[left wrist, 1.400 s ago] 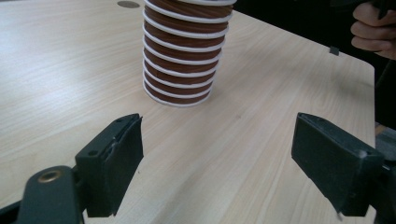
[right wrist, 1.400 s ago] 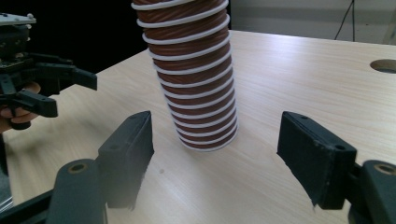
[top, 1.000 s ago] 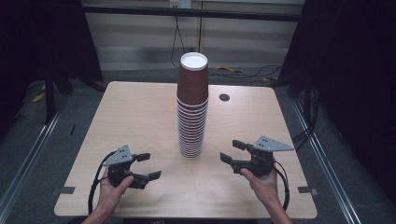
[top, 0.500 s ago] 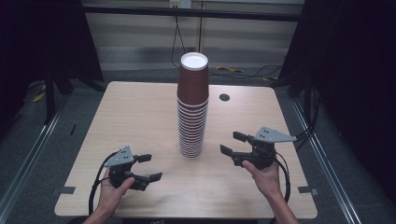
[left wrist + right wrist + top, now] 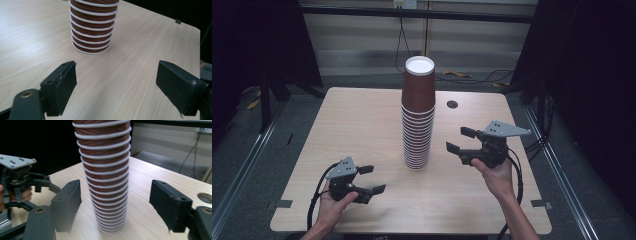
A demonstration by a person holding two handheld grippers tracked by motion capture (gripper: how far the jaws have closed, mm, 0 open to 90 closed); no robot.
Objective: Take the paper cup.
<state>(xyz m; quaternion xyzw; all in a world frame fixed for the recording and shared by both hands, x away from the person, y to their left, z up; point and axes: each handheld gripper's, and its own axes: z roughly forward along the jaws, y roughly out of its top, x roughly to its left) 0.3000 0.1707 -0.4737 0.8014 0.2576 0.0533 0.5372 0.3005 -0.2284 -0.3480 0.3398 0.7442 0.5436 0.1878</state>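
The right gripper (image 5: 457, 140) has risen off the table and now points at the stack of cups (image 5: 417, 115) mid-table, its jaws just opening, parted and empty: a grab looks imminent. The left gripper (image 5: 373, 179) rests near the front edge, jaws apart, holding nothing

Cup stack (image 5: 93, 27) top cut off in both claw views; far floor dark.
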